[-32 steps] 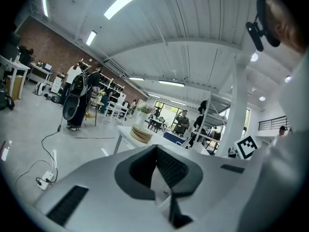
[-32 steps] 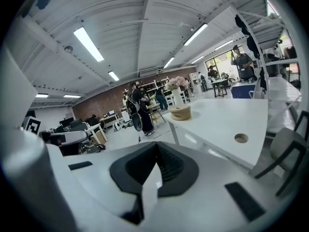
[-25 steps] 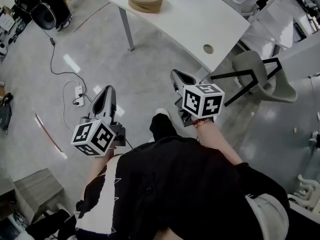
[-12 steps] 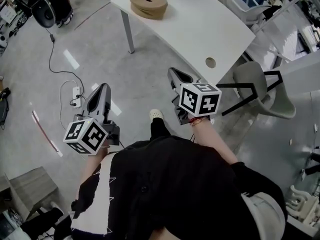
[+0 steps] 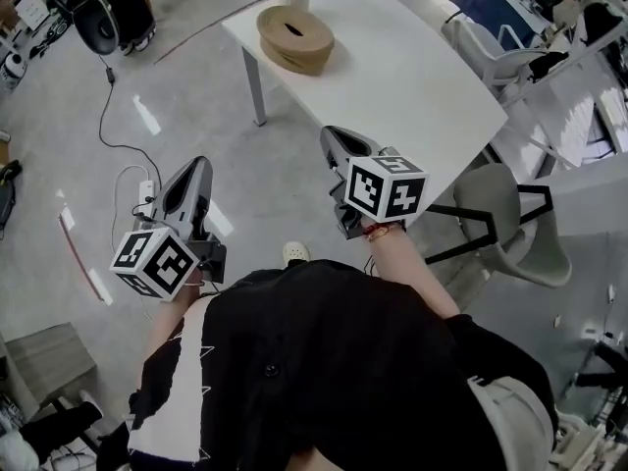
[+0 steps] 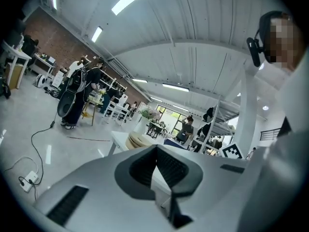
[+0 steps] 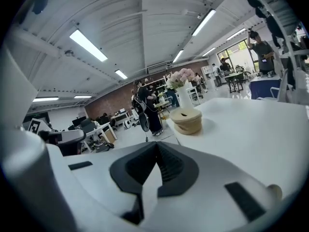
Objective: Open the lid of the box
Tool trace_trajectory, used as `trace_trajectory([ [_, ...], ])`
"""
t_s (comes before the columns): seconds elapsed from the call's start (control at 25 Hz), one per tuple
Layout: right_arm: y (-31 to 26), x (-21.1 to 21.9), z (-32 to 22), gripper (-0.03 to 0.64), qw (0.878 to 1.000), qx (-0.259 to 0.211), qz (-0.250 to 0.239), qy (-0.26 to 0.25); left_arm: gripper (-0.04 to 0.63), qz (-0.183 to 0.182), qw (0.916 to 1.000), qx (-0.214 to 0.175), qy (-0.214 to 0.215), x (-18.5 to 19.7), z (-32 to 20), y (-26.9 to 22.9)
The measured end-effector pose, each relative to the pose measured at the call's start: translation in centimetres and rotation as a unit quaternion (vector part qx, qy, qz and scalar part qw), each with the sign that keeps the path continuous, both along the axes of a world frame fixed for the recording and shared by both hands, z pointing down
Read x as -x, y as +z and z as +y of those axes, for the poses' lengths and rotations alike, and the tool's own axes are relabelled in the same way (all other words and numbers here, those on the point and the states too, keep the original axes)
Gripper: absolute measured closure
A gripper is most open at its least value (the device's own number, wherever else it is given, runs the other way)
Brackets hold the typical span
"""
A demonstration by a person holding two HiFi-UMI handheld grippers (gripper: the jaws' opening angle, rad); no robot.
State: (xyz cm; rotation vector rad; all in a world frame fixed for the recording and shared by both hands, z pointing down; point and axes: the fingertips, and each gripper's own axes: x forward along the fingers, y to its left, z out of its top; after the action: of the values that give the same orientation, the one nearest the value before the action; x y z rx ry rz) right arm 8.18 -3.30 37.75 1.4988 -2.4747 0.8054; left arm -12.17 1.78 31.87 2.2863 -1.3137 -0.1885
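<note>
Bright, even light from ceiling strip lamps [image 7: 88,44]. I note pale glare streaks on the glossy floor [image 5: 196,91] at upper left of the head view, and only a soft shadow beside the box [image 5: 295,38]. Both gripper views bulge strongly, darkening to black at the corners; nearest surfaces look soft.

Black top [image 5: 334,361], white panel [image 5: 172,400]; grey left gripper [image 5: 194,168], right gripper [image 5: 336,137]; black-white marker cubes [image 5: 155,263]; red wristband [image 5: 381,230].

An open-plan lab or office: polished grey floor [image 5: 285,145], a white counter [image 5: 412,77] at 1 o'clock, a power strip [image 6: 27,182] trailing cable, ceiling strip lights [image 7: 88,45], staffed desks [image 7: 99,129] along a brick wall [image 6: 53,45].
</note>
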Motion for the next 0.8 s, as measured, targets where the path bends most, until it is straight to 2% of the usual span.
trace_trajectory([
  [0.24,-0.9,-0.9,-4.5,0.614,0.999,-0.026,-0.006,-0.019,0.586,-0.014,0.9993,-0.011,-0.033,0.0,-2.6,-0.4],
  [0.48,-0.4,-2.2,-8.2,0.614,0.999,-0.028,-0.011,-0.018,0.586,-0.039,0.9964,0.011,-0.075,0.8,-3.8,1.0],
  [0.64,0.5,-2.4,-10.9,0.614,0.999,-0.015,-0.033,-0.025,0.586,-0.032,0.9963,0.017,-0.078,0.6,-4.7,1.8],
  [0.8,0.1,-2.0,-13.7,0.614,0.998,-0.022,-0.003,-0.055,0.586,-0.020,0.9963,0.028,-0.079,0.8,-5.2,2.3],
])
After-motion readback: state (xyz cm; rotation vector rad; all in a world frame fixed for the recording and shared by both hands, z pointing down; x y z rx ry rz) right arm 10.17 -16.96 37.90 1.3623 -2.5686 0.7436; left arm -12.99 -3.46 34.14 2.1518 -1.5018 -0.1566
